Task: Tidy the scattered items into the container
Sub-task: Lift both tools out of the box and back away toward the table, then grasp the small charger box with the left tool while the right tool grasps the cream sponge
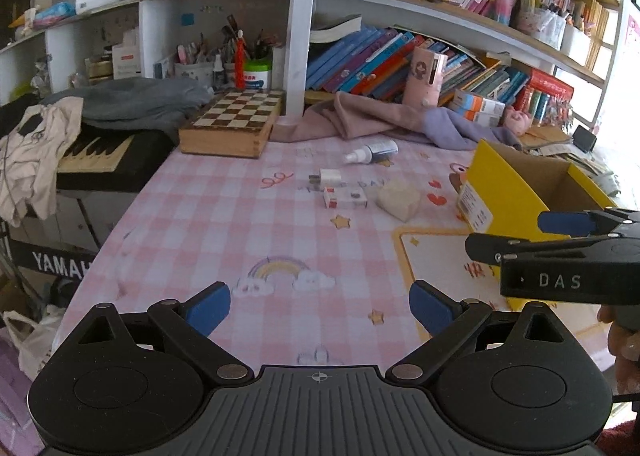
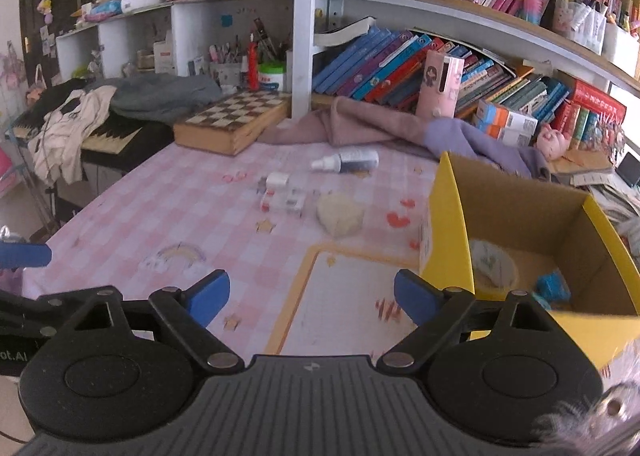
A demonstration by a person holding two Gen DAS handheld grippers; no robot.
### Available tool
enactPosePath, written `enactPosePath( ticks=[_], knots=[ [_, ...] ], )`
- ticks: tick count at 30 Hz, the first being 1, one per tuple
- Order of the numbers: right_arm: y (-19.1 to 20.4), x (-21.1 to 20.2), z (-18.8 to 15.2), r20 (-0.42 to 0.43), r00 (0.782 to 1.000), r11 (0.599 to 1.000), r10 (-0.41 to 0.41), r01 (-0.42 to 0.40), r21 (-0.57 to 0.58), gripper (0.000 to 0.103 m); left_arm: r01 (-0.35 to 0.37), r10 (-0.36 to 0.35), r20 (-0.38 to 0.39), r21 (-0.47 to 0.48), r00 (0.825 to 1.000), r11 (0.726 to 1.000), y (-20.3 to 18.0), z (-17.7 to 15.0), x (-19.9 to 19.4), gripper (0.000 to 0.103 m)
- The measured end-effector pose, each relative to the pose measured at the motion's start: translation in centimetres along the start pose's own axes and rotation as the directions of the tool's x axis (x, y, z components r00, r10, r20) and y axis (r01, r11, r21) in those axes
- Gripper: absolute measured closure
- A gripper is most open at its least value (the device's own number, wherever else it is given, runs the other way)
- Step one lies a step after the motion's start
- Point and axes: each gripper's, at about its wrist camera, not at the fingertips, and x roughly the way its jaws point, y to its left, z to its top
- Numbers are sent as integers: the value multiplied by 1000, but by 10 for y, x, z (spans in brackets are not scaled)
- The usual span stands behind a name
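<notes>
A yellow cardboard box stands open at the right of the pink checked table. Inside it lie a white roll and a small blue item. Scattered mid-table are a spray bottle, a white charger plug, a small red-and-white box and a cream lump. My left gripper is open and empty above the near table. My right gripper is open and empty beside the box; it also shows in the left wrist view.
A wooden chess box sits at the back left. Pink and purple cloths lie along the back under shelves of books. A keyboard with clothes on it stands off the table's left edge.
</notes>
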Motion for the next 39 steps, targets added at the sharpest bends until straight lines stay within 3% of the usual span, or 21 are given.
enactPosePath(
  ticks=[14,20,28,35,39],
  knots=[
    [-29,97,50,-74,997,1000,16,-14,19,20,-19,22,-31,84,999,996,-12,38,85,7],
    [-38,155,67,-197,980,999,23,-15,40,35,-6,10,-39,95,999,995,-17,53,127,9],
    [-35,217,79,-307,951,999,34,-33,7,47,12,-3,-78,119,997,993,-27,64,172,13],
    [-39,242,82,-336,942,998,-23,3,-59,45,27,-14,-112,120,994,992,-28,69,206,16],
    [-57,250,83,-355,935,999,-24,32,17,52,42,-27,-118,126,993,991,-32,73,223,18]
  ],
)
